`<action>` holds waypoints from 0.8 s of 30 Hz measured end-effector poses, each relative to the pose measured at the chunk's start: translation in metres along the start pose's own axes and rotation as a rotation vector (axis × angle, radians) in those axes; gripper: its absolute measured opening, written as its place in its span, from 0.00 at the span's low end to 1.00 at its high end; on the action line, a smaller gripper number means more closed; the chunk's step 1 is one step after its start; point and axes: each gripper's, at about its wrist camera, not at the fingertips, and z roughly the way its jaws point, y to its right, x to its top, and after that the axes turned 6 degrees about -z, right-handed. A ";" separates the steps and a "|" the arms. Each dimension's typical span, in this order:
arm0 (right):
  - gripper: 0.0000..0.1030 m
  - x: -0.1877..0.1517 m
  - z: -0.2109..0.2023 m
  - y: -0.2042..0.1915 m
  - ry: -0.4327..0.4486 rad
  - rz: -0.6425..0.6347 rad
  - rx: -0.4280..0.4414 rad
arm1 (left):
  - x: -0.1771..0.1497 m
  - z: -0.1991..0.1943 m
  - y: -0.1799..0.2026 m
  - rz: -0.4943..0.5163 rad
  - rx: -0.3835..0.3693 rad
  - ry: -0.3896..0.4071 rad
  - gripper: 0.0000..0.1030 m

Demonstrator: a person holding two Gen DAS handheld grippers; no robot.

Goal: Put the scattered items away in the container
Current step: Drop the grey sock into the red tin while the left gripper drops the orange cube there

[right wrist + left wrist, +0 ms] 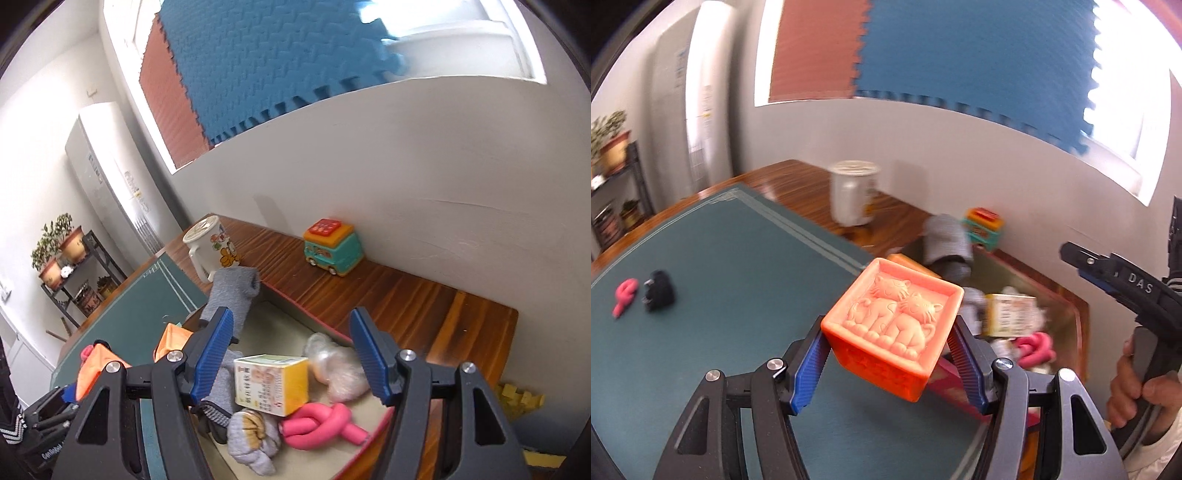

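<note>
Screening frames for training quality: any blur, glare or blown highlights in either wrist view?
Left wrist view: motion blur smears the mug and the container's contents, while the orange block in the left gripper stays sharp; the window at upper right is blown out. Right wrist view: mostly sharp, window overexposed at top, strong fisheye bending at the edges.

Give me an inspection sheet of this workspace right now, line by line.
Surface: green mat on wooden table.
Job's things: orange cat block held; pink knot and black item on mat; tray holds box, socks, another pink knot.
Clutter: mug, toy bus.
Grippers: left gripper shut on block; right gripper open, empty, above tray.
Cables: nothing seen.
Surroundings: foam mats over window, plant shelf.
</note>
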 end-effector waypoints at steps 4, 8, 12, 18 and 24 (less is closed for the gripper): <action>0.67 0.000 -0.007 0.015 0.015 0.029 -0.003 | -0.001 0.009 0.035 0.053 -0.049 -0.017 0.63; 0.68 -0.001 -0.012 0.024 0.026 0.044 -0.008 | -0.003 0.015 0.061 0.088 -0.112 -0.030 0.63; 0.68 -0.002 -0.013 0.025 0.026 0.044 -0.005 | -0.009 0.021 0.072 0.105 -0.164 -0.056 0.65; 0.70 -0.003 -0.015 0.013 0.028 0.033 0.023 | -0.009 0.013 0.056 0.070 -0.142 -0.033 0.73; 0.70 -0.003 -0.015 -0.019 0.023 -0.017 0.072 | -0.003 0.006 0.024 0.001 -0.098 -0.011 0.73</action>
